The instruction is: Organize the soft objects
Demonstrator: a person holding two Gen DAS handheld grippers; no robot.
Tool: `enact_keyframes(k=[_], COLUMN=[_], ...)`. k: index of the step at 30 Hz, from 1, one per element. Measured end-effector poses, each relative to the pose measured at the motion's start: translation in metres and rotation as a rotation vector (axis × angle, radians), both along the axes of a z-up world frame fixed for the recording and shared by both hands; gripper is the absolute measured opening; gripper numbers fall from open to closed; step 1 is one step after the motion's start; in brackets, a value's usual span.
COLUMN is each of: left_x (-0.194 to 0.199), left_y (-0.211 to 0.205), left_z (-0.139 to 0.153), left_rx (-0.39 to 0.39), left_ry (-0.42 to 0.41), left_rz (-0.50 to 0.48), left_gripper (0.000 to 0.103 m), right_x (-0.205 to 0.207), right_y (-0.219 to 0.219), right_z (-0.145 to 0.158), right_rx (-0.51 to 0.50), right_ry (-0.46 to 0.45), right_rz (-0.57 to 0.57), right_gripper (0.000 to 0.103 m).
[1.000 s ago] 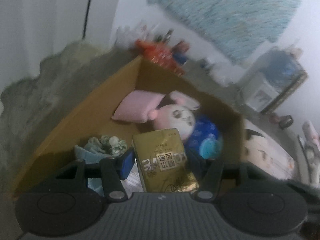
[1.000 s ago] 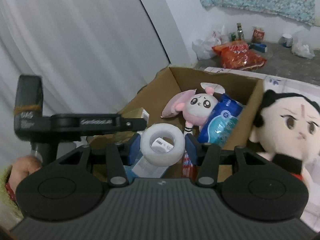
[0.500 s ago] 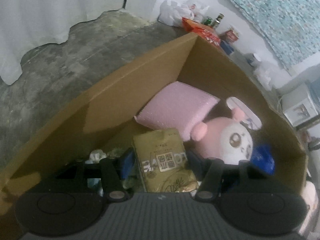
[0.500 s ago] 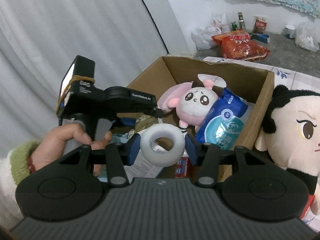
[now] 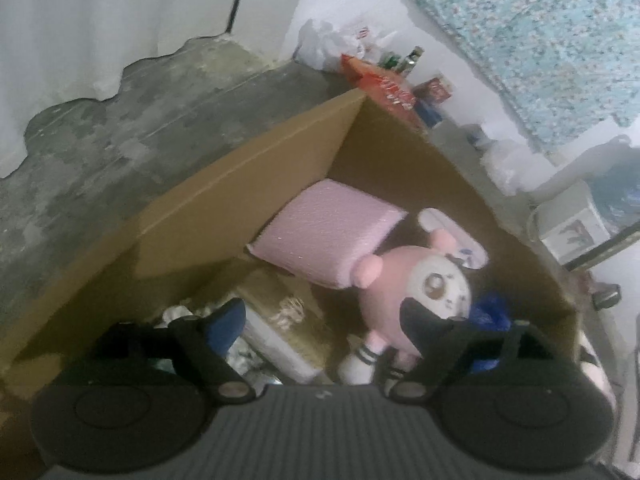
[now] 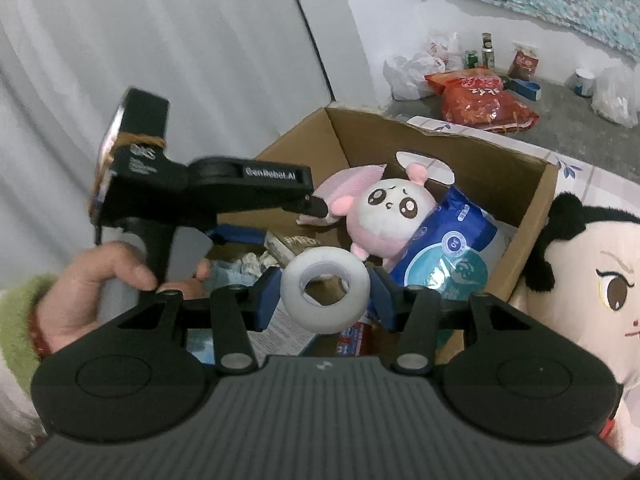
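Note:
My left gripper (image 5: pixel 322 320) hangs over the open cardboard box (image 5: pixel 224 184); its jaws are opening and nothing is between them. Just below, a gold packet (image 5: pixel 280 312) lies loose on the box floor. In the box there are also a pink cushion (image 5: pixel 328 232), a pink plush toy (image 5: pixel 420 292) and a blue pack (image 6: pixel 452 240). At the box's near edge my right gripper (image 6: pixel 325 300) is shut on a white soft ring (image 6: pixel 292 292). A big black-haired doll (image 6: pixel 580 272) sits outside the box's right wall.
A hand (image 6: pixel 104 280) in a green sleeve holds the left gripper at the box's left side. Crumpled cloths (image 5: pixel 176 314) lie in the near corner. A red snack bag (image 6: pixel 484 104), plastic bags and bottles stand by the far wall. White curtain on the left.
The left jaws have spread apart and the gold packet has dropped from them into the box. The right gripper, still holding the ring, has sunk a little toward the box.

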State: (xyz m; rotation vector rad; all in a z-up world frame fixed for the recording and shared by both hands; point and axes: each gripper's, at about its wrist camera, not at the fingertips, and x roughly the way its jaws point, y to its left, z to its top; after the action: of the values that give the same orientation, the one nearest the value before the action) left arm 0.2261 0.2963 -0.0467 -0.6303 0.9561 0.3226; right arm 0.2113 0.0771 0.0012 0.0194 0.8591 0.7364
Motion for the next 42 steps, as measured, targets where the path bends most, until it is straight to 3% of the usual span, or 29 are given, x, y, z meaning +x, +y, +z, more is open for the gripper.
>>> enact_keyframes(k=[6, 15, 21, 29, 42], left_x=[-0.018, -0.035, -0.04, -0.047, -0.076], left_y=[-0.012, -0.015, -0.014, -0.014, -0.044], left_z=[0.018, 0.03, 0.031, 0.034, 0.068], left_rx=[-0.008, -0.03, -0.027, -0.008, 0.033], left_ry=[-0.032, -0.07, -0.078, -0.094, -0.165], left_rz=[-0.02, -0.044, -0.04, -0.031, -0.05], left_gripper=[0.091, 0.091, 0.091, 0.091, 0.091], right_x=[-0.004, -0.008, -0.008, -0.013, -0.049], right_y=[0.017, 0.046, 0.058, 0.056, 0.007], right_z=[-0.003, -0.027, -0.041, -0.036, 0.021], right_rx=[-0.133, -0.43, -0.578, -0.583, -0.4], right_ry=[-0.015, -0.038, -0.094, -0.11, -0.148], right_rz=[0.074, 0.217, 0.224, 0.177, 0.044], right_gripper=[0.048, 0.048, 0.056, 0.056, 0.056])
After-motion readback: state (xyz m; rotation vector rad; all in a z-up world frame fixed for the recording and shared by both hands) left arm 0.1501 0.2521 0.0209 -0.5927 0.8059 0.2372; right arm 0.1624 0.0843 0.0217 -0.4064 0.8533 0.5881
